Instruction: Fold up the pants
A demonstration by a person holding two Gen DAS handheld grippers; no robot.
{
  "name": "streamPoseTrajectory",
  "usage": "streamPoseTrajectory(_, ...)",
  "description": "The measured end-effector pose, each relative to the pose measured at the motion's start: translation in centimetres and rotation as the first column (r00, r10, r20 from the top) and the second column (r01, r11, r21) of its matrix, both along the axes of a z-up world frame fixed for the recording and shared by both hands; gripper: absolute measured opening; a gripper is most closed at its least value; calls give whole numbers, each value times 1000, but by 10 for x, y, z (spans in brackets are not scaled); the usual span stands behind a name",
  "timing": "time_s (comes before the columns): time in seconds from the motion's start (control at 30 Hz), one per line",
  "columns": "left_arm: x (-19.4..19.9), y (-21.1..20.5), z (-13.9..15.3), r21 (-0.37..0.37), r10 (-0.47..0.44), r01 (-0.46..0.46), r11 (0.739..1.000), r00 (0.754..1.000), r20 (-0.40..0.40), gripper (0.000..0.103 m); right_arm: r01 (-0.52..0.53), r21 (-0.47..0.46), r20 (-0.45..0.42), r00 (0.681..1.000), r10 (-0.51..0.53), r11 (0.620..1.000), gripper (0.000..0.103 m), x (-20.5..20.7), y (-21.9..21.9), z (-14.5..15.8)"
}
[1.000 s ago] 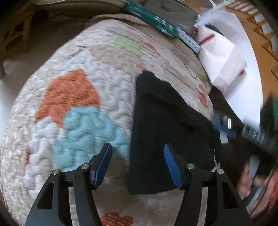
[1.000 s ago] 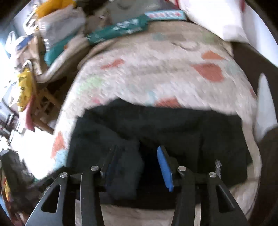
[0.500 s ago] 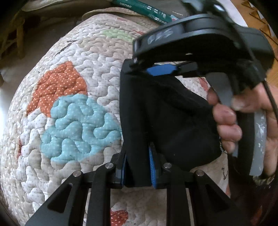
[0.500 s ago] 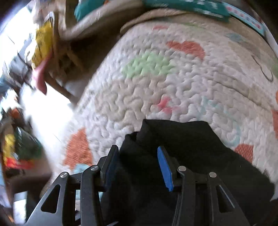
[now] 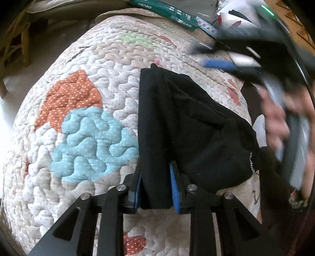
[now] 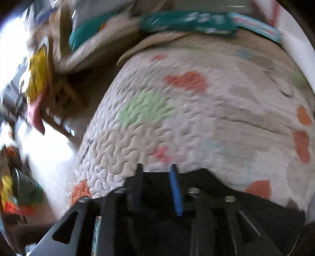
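Left gripper (image 5: 155, 187) pinching near edge of black pants (image 5: 189, 126), folded on quilt (image 5: 88, 128) ahead. Right gripper (image 6: 156, 186) now spread, let go since 0.5 s ago, pulling off rightward. Fold laid; likely 1 release left.

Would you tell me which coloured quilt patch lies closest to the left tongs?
The light blue patch, directly beside the left tongs; the orange patch sits beyond it, the green patch farthest.

green box (image 5: 165, 9): white upside-down lettering, reads roughly "deli", beyond quilt (image 5: 118, 65) | pants (image 5: 189, 126): small white print at hem, illegible | right wrist view: blurred, nothing readable
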State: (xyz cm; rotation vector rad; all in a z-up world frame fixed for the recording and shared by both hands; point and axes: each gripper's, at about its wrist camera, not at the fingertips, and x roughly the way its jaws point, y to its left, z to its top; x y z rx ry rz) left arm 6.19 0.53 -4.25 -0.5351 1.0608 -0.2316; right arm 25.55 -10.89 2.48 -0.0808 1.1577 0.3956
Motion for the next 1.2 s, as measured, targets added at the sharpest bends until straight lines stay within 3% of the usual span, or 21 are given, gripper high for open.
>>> streamPoseTrajectory(0.13,-6,12,11,8,38,-39,999,999,33,29,30,-37,66,997,-28,999,39,-39,-56,23)
streamPoseTrajectory(0.23,-7,15,18,40,55,-57,998,997,63,31,58,-25,72,996,-56,998,39,-79,-90,20)
streamPoseTrajectory(0.4,-5,5,10,104,16,-21,994,999,51,32,84,126,15,996,-86,989,36,-131,-116,-9)
streamPoseTrajectory(0.5,-5,6,6,104,9,-13,995,999,45,36,163,91,-44,986,-159,982,35,-139,-121,-33)
streamPoseTrajectory(0.57,-5,8,6,99,10,-15,995,999,48,38,225,151,-63,974,-218,962,36,-144,-138,-36)
streamPoseTrajectory(0.73,-2,10,14,99,-13,8,995,999,49,38,390,251,-16,917,-399,886,40,-158,-187,-14)
streamPoseTrajectory(0.9,18,-13,56,71,-122,114,991,986,114,40,550,338,28,805,-593,763,41,-188,-250,4)
streamPoseTrajectory(1.03,61,-71,93,72,-262,253,965,953,153,43,666,378,-23,701,-712,643,44,-199,-287,-11)
streamPoseTrajectory(1.1,82,-107,102,84,-334,324,942,928,163,48,688,384,-49,681,-731,616,44,-199,-296,-17)
streamPoseTrajectory(1.2,110,-168,105,172,-442,416,893,883,157,48,688,404,-46,673,-738,602,44,-194,-302,-21)
